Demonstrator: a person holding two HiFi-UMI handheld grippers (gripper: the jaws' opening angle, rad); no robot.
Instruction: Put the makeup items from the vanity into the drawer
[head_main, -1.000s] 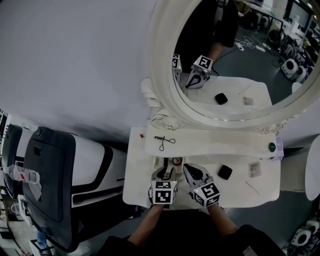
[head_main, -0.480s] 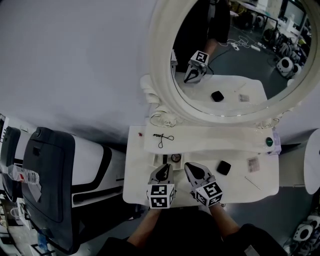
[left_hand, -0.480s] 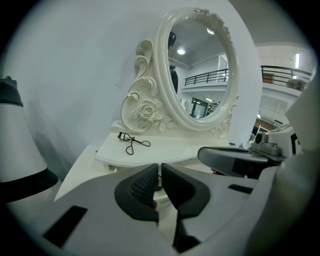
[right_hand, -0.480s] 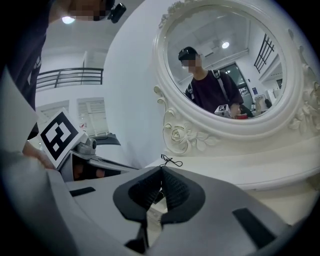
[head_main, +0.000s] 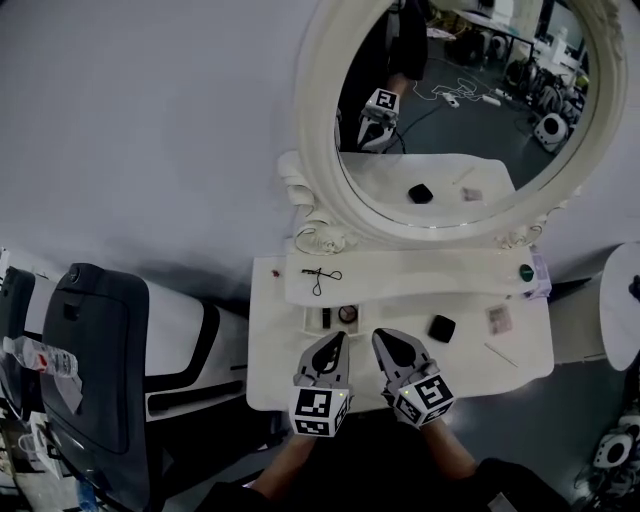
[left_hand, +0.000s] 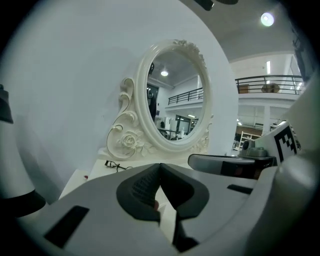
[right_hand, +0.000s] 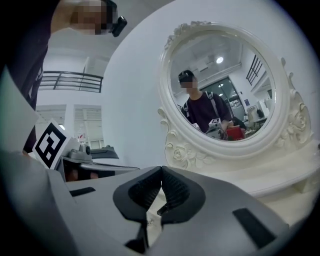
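On the white vanity (head_main: 270, 385) a small open drawer (head_main: 312, 318) holds a dark stick (head_main: 327, 317) and a round compact (head_main: 347, 314). An eyelash curler (head_main: 320, 277) lies on the raised shelf, and it also shows as the curler (left_hand: 116, 165) below the mirror. A black compact (head_main: 441, 328), a flat packet (head_main: 498, 319) and a thin stick (head_main: 500, 354) lie to the right. My left gripper (head_main: 337, 338) is just in front of the drawer, its jaws shut (left_hand: 160, 166) with nothing clearly between them. My right gripper (head_main: 380, 337) stands beside it, shut (right_hand: 161, 170) and empty.
A large oval mirror (head_main: 455, 110) in an ornate white frame rises behind the shelf. A green-lidded jar (head_main: 526, 272) stands at the shelf's right end. A dark chair (head_main: 95, 370) is at the left of the vanity, and a round white table edge (head_main: 622, 310) at the right.
The left gripper's jaws have gone from open to shut. Both grippers sit slightly nearer the vanity's front edge, and the head view has tilted up a little.
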